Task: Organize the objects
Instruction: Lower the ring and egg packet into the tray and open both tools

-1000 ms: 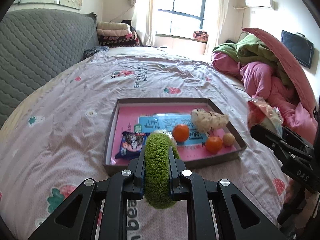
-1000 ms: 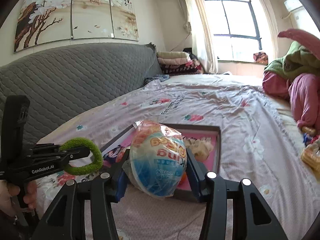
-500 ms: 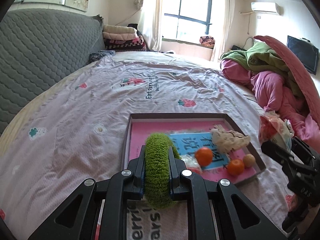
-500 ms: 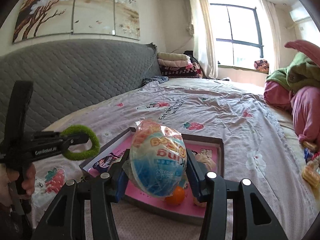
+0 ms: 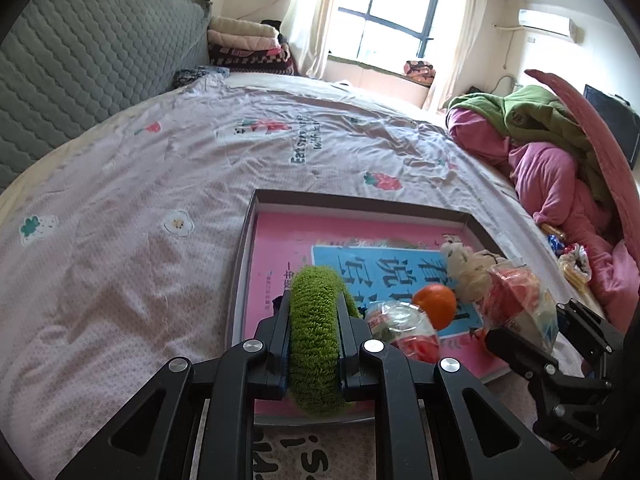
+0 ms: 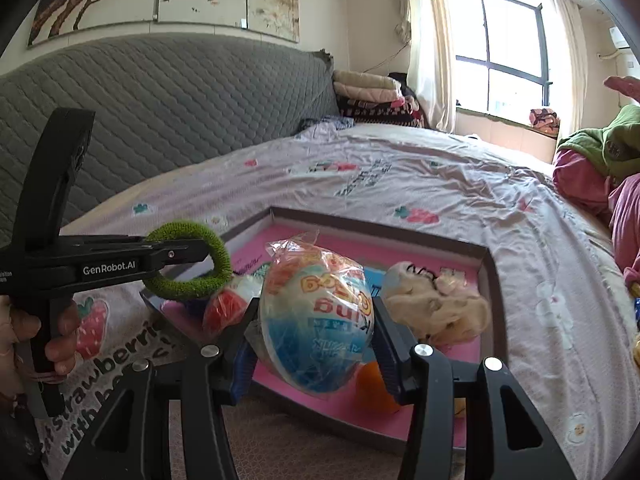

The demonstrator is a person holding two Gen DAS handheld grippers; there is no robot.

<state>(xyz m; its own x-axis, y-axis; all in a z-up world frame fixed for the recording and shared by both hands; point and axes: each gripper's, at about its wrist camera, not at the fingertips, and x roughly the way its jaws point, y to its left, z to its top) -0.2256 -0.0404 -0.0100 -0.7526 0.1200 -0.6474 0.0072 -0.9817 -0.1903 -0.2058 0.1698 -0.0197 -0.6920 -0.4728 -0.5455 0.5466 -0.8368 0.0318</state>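
My left gripper (image 5: 314,308) is shut on a fuzzy green ring (image 5: 316,336), held on edge over the near left corner of a shallow brown tray (image 5: 360,200) with a pink book inside. The same green ring (image 6: 188,260) shows from the side in the right wrist view. My right gripper (image 6: 316,312) is shut on a plastic-wrapped egg-shaped snack (image 6: 316,320), hanging over the tray's near edge. In the tray lie an orange (image 5: 434,306), a cream plush toy (image 6: 436,308) and a wrapped red-and-white snack (image 5: 404,332).
The tray rim (image 6: 380,228) sits on a pale strawberry-print bedsheet (image 5: 160,200). A grey quilted headboard (image 6: 160,108) runs along the left. Pink and green bedding (image 5: 560,152) is piled at the right. A hand (image 6: 24,340) grips the left gripper's handle.
Both grippers have moved forward and down toward the tray, which now looks larger and closer. The ring and the wrapped egg stay gripped.
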